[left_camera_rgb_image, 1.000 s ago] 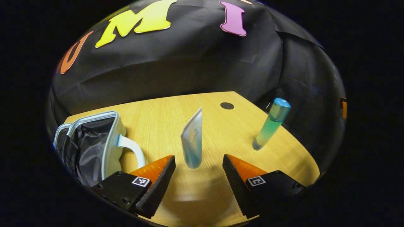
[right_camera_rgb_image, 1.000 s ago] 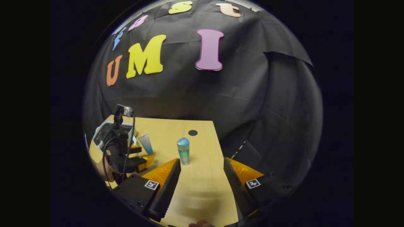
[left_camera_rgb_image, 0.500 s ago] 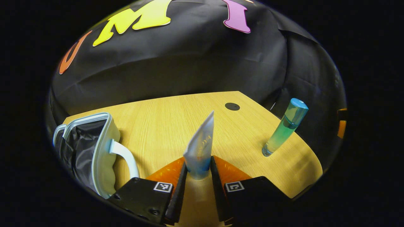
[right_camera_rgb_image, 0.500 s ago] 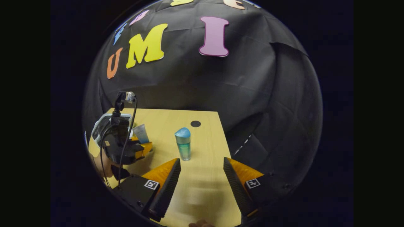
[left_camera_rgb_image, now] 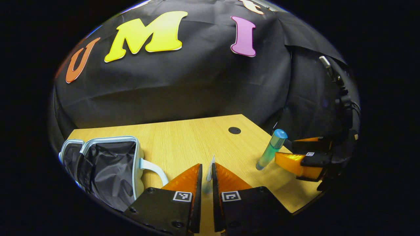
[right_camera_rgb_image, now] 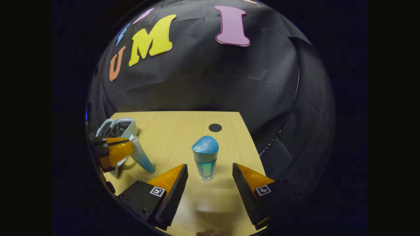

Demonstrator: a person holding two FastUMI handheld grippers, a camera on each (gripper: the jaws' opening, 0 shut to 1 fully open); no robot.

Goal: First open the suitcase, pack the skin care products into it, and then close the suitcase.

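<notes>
Left gripper clenched on tube, apparently lifted off desk. Right gripper released, straddling upright bottle. Suitcase open at desk's left edge.

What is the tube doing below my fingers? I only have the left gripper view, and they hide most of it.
Observer: The left gripper is shut on the tube near its flat end; the tube hangs tilted, blue end lowest, beside the open suitcase.
Operator: Is the right gripper gripping the bottle?
Observer: No. The right gripper is open, and the bottle stands upright between its fingers, clear of both.
</notes>
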